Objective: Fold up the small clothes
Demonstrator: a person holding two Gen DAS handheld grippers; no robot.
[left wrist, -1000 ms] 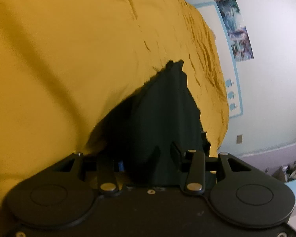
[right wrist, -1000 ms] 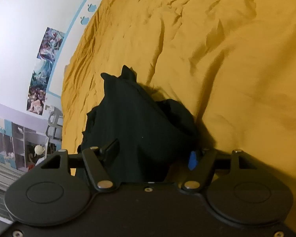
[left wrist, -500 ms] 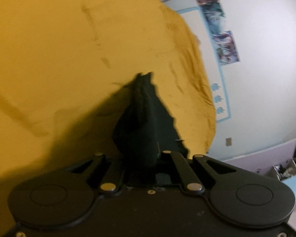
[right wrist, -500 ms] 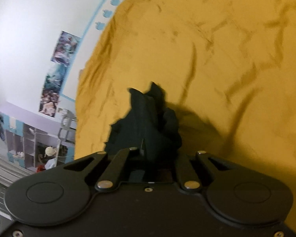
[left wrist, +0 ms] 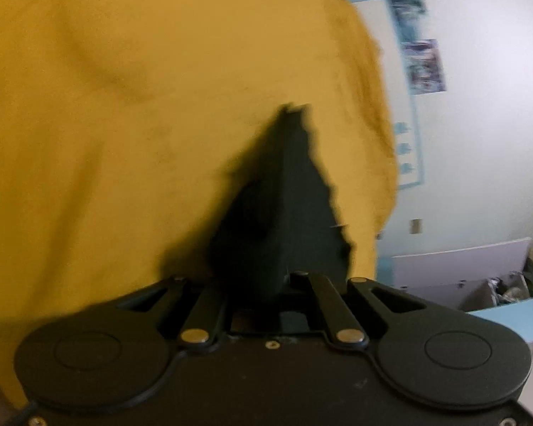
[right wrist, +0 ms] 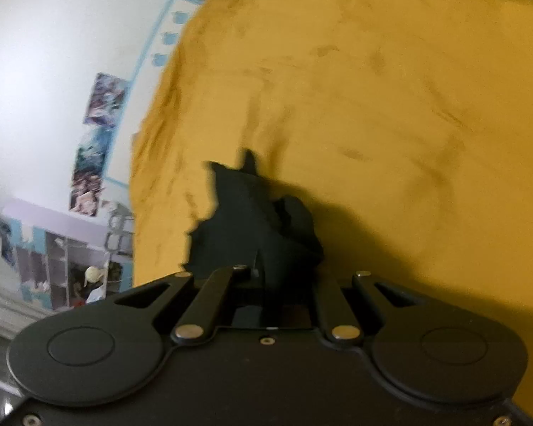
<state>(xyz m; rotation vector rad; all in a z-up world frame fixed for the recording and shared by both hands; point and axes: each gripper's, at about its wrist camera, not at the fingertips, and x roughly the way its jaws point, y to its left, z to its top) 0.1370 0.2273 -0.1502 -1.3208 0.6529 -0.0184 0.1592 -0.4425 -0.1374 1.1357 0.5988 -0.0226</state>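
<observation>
A small black garment [left wrist: 284, 206] hangs bunched above the mustard-yellow bedsheet [left wrist: 124, 124]. My left gripper [left wrist: 263, 284] is shut on its near edge, and the cloth hides the fingertips. The same black garment [right wrist: 256, 227] shows in the right wrist view, where my right gripper [right wrist: 277, 280] is shut on another part of its edge. The cloth tapers to a point away from both grippers. Both views are blurred by motion.
The yellow bedsheet [right wrist: 391, 106] fills most of both views. The bed's edge drops off beside a white wall with posters [left wrist: 423, 64]. Shelves and clutter [right wrist: 64, 266] stand on the floor beyond the bed.
Both grippers went from open around the garment's edge to shut on it, then lifted it off the sheet. The bed now looks farther away.
</observation>
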